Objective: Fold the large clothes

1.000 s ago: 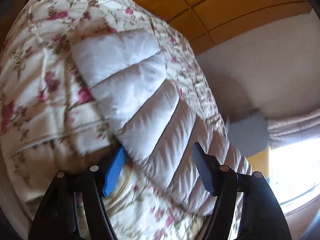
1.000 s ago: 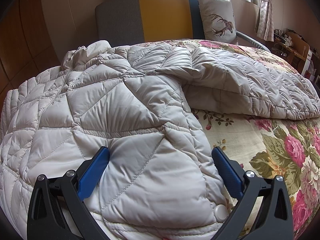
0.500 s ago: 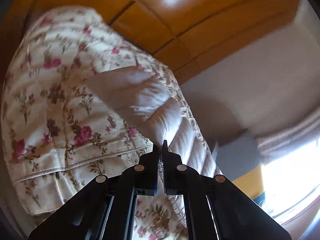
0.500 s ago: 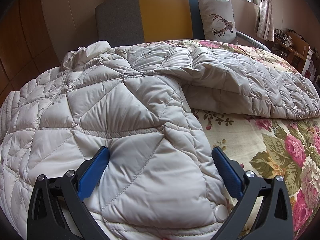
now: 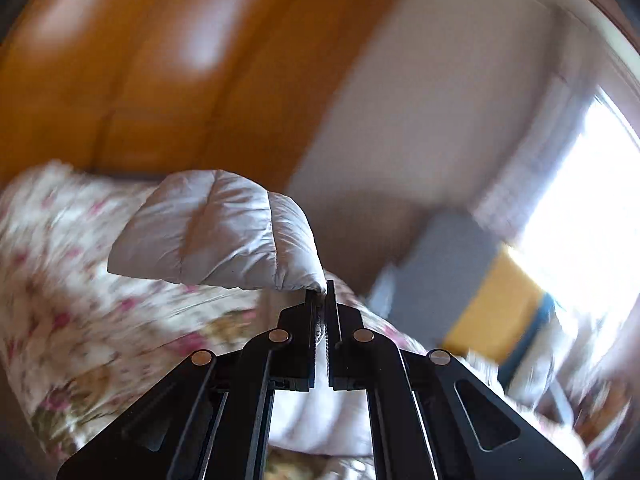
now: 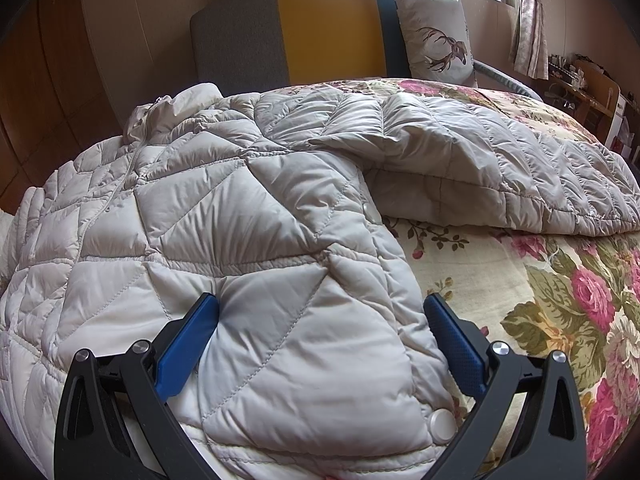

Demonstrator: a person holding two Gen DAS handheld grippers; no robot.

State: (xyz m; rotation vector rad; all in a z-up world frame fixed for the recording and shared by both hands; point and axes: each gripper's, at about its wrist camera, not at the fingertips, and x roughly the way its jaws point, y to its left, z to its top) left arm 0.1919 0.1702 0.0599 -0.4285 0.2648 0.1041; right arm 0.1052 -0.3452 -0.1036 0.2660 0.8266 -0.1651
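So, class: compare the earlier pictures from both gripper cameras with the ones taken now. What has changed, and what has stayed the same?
The left gripper, open around the jacket sleeve a second ago, has shut on its edge and lifted it off the floral bedspread. The right gripper stays open and unmoved over the jacket.

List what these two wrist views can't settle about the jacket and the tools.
- Left wrist view: the bedspread is motion-blurred; the left tool is shut on a jacket sleeve, whose remainder is hidden behind the tool body.
- Right wrist view: the jacket hem is cut off by the bottom edge; whether the open right tool presses the fabric is unclear.
- Neither tool appears in the other's view.
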